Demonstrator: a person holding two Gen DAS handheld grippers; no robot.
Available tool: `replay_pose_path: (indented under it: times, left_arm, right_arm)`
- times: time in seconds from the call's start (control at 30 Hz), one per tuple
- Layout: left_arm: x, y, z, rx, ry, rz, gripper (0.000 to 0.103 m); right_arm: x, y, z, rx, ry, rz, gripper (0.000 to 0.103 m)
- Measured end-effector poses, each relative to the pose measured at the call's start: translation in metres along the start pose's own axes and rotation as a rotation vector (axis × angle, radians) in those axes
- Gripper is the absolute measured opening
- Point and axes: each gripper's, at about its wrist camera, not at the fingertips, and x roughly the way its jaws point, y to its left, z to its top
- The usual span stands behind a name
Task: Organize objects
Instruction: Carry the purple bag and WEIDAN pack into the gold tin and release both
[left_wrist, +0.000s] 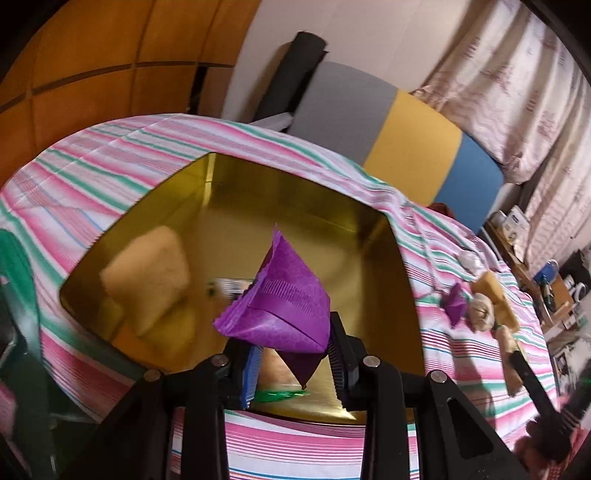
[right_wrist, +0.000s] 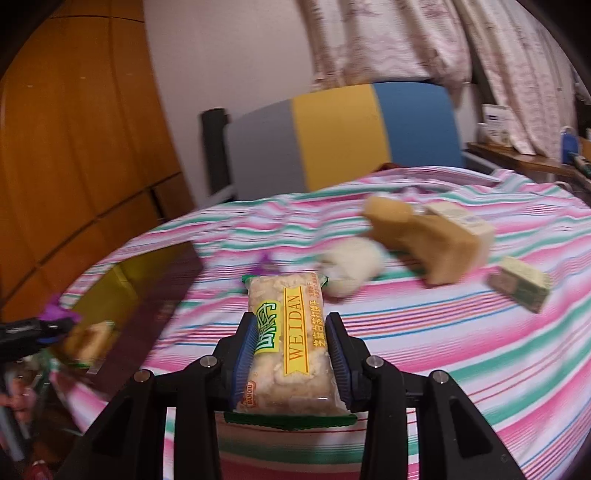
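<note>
Left wrist view: the left hand-held gripper (left_wrist: 295, 354) clasps a purple packet (left_wrist: 280, 302) above the gold box (left_wrist: 369, 258), seemingly for dropping in, while the right hand-held gripper (right_wrist: 291, 350) grips a cracker pack (right_wrist: 288, 343) over the striped bed (right_wrist: 443, 332).

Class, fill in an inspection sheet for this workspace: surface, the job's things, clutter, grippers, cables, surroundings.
Surface: striped cloth over a bed.
Job's things: gold tray holds a tan packet; purple packet; Weidan cracker pack; loose snacks on the cloth.
Clutter: nothing seen.
Grippers: left gripper shut on the purple packet above the tray; right gripper shut on the cracker pack.
Cables: nothing seen.
Surroundings: wooden wardrobe, curtains, colour-block headboard.
</note>
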Motion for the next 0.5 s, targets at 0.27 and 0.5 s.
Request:
replay_pose_path:
  times: [0.27, 0.5]
  left_arm:
    - [0.003, 0.033, 0.008, -0.044, 0.016, 0.025, 0.033]
    - [0.006, 0.044, 0.005, -0.030, 0.023, 0.069, 0.033]
  right_arm:
    - [-0.003, 0.076, 0.012, -0.050, -0.005, 0.171, 0.038]
    - [0.017, 0.143, 0.015, -0.120, 0.065, 0.278, 0.038]
